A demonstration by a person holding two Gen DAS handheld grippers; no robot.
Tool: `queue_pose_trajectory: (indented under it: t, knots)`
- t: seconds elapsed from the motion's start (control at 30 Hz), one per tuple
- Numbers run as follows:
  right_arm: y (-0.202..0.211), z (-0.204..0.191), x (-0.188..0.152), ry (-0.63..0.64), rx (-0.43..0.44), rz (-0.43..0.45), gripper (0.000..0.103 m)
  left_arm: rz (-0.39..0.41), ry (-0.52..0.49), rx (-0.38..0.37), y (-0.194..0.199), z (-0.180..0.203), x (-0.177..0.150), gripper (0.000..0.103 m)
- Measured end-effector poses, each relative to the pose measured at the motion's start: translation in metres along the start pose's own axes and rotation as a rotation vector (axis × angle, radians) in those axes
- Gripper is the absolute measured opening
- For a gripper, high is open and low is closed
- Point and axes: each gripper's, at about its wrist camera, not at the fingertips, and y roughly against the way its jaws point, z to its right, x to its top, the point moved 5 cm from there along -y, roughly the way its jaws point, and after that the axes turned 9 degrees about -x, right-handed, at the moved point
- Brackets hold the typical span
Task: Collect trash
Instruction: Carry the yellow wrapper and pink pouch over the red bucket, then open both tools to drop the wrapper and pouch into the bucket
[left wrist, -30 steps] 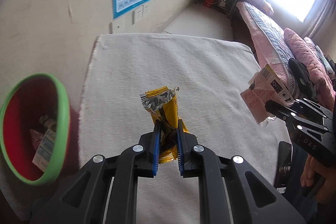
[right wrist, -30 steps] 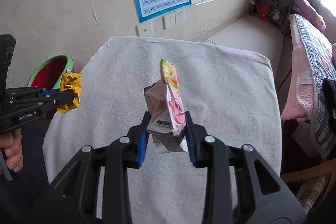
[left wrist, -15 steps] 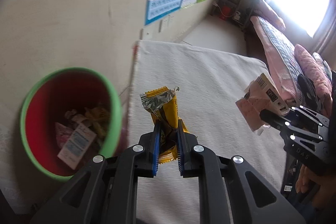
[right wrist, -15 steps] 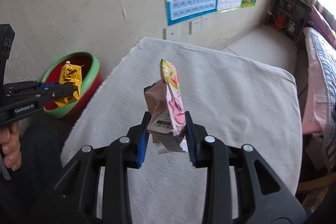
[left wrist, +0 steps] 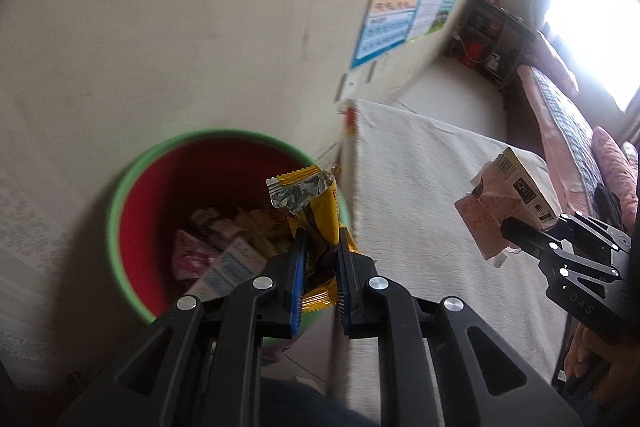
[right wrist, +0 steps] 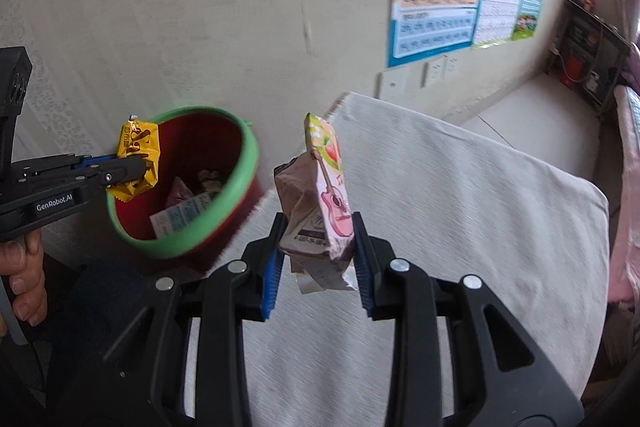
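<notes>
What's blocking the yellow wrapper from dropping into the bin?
Nothing visible. The left claw holds the wrapper over the open bin, which holds only a low layer of trash.

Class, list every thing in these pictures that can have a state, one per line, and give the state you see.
left gripper: shut on the yellow wrapper
yellow wrapper: crumpled, torn open, held in front of the bin
right gripper: shut on the drink carton
drink carton: crushed, held above the table
bin: open, partly filled with trash
table: covered by a white cloth
</notes>
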Motion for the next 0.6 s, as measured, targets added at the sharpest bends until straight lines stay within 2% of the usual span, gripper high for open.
queue_pose_trajectory:
  t: [0.3,0.6]
  knots:
    - [-0.015,-0.059,0.024,0.056,0.083,0.008,0.031,-0.001,0.039,0.042,0.011,-0.043,-0.001,0.012]
    - [-0.035,-0.087,0.035,0.107,0.128,-0.014,0.031,-0.006,0.068,0.049,0.013,-0.073,-0.003,0.012]
